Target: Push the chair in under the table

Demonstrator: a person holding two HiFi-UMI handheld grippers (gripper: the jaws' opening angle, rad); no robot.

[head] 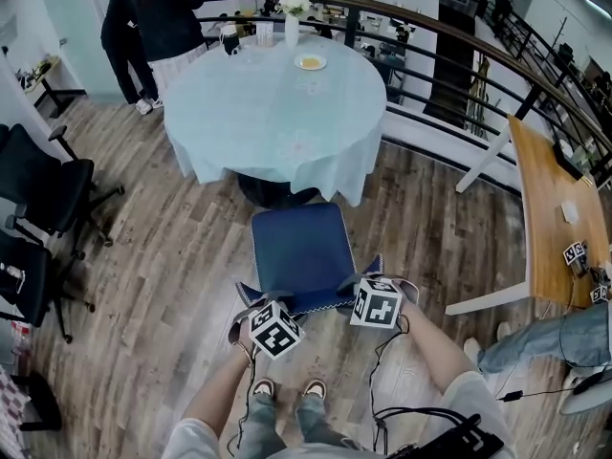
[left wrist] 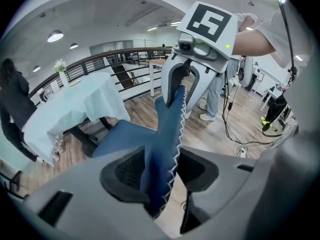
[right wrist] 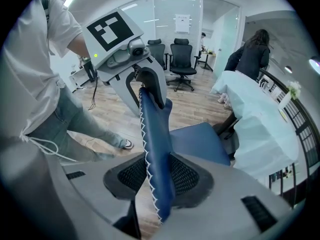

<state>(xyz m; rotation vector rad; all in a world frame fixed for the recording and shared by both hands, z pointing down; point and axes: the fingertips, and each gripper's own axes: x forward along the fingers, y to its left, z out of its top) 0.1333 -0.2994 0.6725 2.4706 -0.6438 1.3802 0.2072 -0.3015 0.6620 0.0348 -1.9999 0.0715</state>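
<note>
Seen from the round desk point(head: 239, 113): blue chair point(head: 296, 251) stands just short of it, seat front near the cloth hem, not under. Left claw point(left wrist: 161, 171) pinches the backrest's top edge; right claw point(right wrist: 159, 176) pinches the same edge

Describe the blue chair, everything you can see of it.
The chair is dark blue, apparently upholstered, with a squarish seat and a thin backrest edged in white zigzag stitching. It stands upright on the wooden floor, seat facing the round table, front edge near the hem of the tablecloth, most of the seat outside it. Its legs are hidden. The left gripper and right gripper each clamp the backrest's top edge, one near each corner.
</note>
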